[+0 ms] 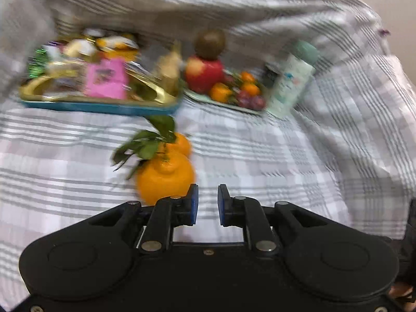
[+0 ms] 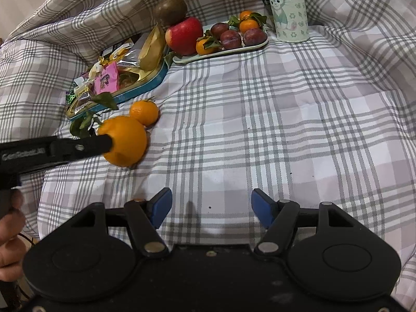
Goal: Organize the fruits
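A large orange with leaves (image 1: 165, 175) lies on the checked cloth, with a small mandarin (image 1: 180, 143) just behind it. My left gripper (image 1: 208, 202) is just right of the large orange, its jaws narrowly apart with nothing between them. In the right wrist view the left gripper's finger (image 2: 104, 141) reaches the large orange (image 2: 124, 143); the small mandarin (image 2: 144, 111) lies beside it. My right gripper (image 2: 212, 205) is open and empty over bare cloth. A pale tray (image 2: 221, 52) at the back holds a red apple (image 2: 186, 35), plums and mandarins.
A blue-rimmed gold tin (image 2: 140, 91) of wrapped snacks lies left of the fruit tray. A brown round fruit (image 2: 170, 6) sits behind the apple. A patterned canister (image 2: 287, 7) stands right of the tray. Bedding folds rise at the back and the sides.
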A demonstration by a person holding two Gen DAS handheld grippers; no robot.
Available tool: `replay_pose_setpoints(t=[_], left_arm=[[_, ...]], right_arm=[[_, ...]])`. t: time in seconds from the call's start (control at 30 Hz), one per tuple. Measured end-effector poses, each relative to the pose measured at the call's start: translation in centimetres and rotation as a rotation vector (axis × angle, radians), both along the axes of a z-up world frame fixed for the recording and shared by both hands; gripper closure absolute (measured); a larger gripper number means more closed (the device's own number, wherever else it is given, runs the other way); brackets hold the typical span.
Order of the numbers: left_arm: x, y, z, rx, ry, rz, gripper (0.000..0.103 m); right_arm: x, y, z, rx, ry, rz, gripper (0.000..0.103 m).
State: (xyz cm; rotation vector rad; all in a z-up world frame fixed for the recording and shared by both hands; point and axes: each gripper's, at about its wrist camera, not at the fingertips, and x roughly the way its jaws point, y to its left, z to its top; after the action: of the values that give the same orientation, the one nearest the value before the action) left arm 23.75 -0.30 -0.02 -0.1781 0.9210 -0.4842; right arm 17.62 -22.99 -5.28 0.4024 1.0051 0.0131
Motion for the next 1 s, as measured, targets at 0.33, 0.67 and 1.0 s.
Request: replay_pose_setpoints(t=[0.33, 0.67, 1.0], left_arm=[[1.2, 4.5, -1.2, 0.073, 0.047, 0.157, 0.081], [2.0, 4.3, -3.4, 0.275, 0.051, 0.172, 0.081], [2.8, 6.2, -5.1, 0.291, 0.123, 0.201, 0.081]], right_arm=[[0.8, 1.6, 0.1, 0.004, -0.022, 0.048, 0.031], [2.6, 5.5, 0.8, -0.054, -0.124, 0.156, 0.031], [5.4, 9.0, 0.4, -0.1, -0.196, 0.211, 0.031]])
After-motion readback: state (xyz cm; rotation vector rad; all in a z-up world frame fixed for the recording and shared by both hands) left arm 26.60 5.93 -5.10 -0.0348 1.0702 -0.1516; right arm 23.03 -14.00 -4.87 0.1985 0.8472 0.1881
